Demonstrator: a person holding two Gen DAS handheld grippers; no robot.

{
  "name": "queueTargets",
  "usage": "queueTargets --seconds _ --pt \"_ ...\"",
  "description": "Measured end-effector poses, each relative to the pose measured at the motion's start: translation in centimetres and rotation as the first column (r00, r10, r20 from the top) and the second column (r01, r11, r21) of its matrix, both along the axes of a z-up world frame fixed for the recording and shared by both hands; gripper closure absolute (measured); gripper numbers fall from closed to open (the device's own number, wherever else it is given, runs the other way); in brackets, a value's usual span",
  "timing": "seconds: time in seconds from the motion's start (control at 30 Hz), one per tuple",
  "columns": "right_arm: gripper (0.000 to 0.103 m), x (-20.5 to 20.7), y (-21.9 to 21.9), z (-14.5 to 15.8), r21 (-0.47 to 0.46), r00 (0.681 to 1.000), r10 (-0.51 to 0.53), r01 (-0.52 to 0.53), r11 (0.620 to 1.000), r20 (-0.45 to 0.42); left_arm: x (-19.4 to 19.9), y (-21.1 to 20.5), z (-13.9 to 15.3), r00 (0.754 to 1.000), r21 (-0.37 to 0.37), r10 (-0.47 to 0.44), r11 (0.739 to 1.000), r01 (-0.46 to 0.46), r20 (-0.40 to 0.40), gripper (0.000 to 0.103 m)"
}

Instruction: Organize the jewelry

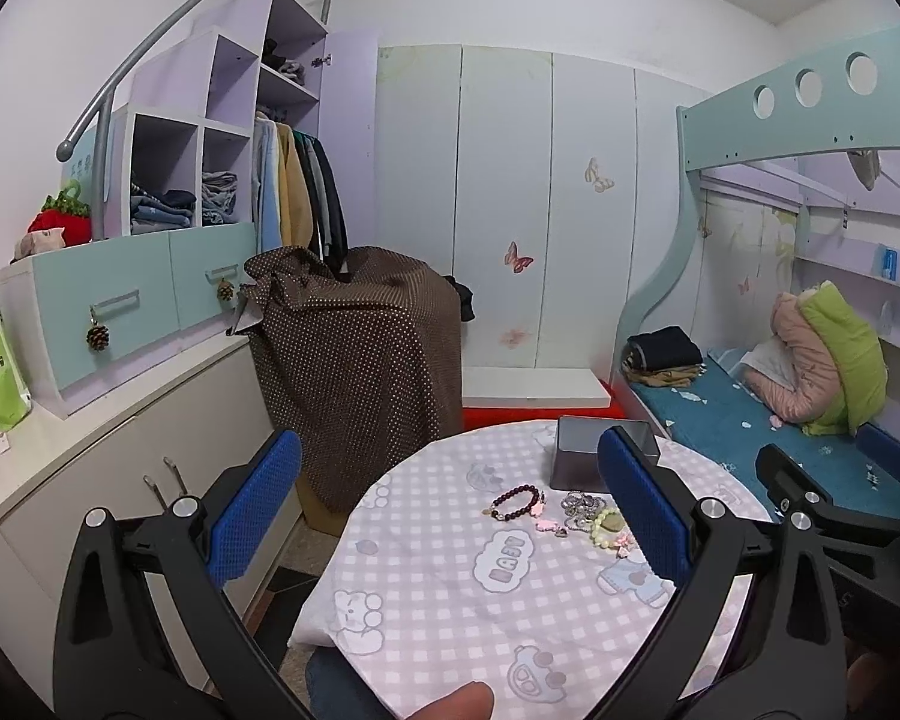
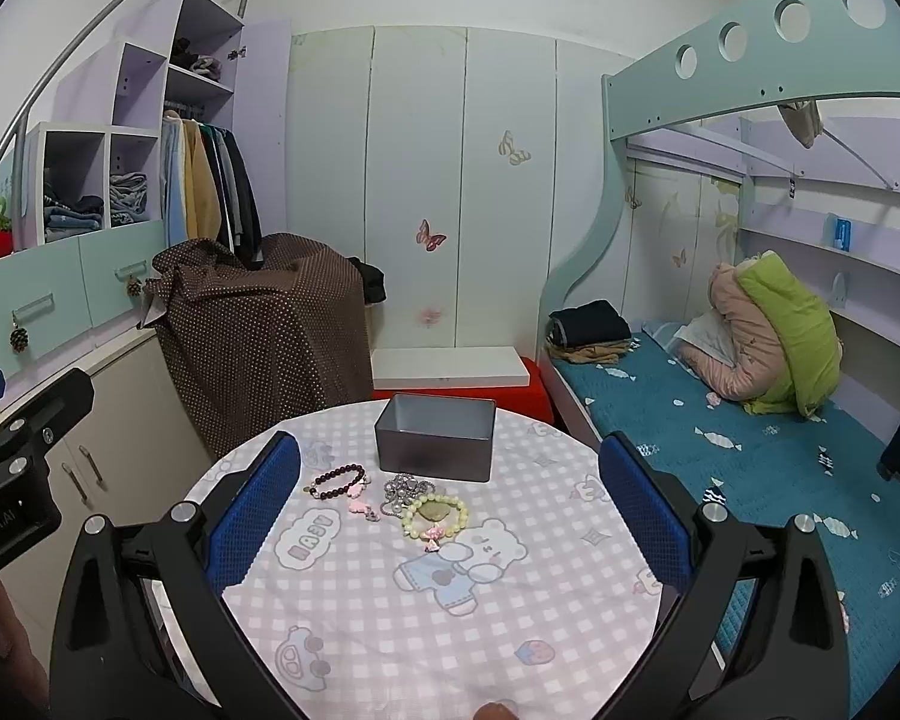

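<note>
Bedroom, round desk [image 2: 426, 630]; bracelets [image 2: 435, 515] heaped before empty tin [image 2: 435, 435]. Both tongs [image 1: 450, 510] [image 2: 450, 510] spread, empty. Beads light, slippery, limp: pinch across strand.

I see a pink-and-white checked cloth [image 2: 390, 600] with cartoon bears on my bench, a plain grey tin [image 2: 435, 438], a dark maroon bead bracelet [image 2: 336, 480], a pale yellow-green bead bracelet [image 2: 435, 516] with a pink charm, and a silver chain [image 2: 405, 489]. My left tool [image 1: 450, 507] and right tool [image 2: 450, 507] have blue pads on black frames. The bed cover [image 2: 750, 480] is teal with small sweets
</note>
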State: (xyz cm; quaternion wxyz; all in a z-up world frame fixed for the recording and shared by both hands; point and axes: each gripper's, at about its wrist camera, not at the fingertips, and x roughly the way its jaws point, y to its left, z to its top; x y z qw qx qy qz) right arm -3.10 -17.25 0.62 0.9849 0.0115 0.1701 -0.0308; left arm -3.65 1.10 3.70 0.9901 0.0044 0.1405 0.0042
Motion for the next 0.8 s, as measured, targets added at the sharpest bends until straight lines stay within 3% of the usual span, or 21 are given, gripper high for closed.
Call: queueTargets --seconds 0.8 --pt "0.007 0.0 -0.5 0.3 -0.001 1.000 -0.007 0.007 1.000 0.011 0.8 -0.1 0.3 1.000 0.003 -0.012 1.000 0.012 0.015 0.005"
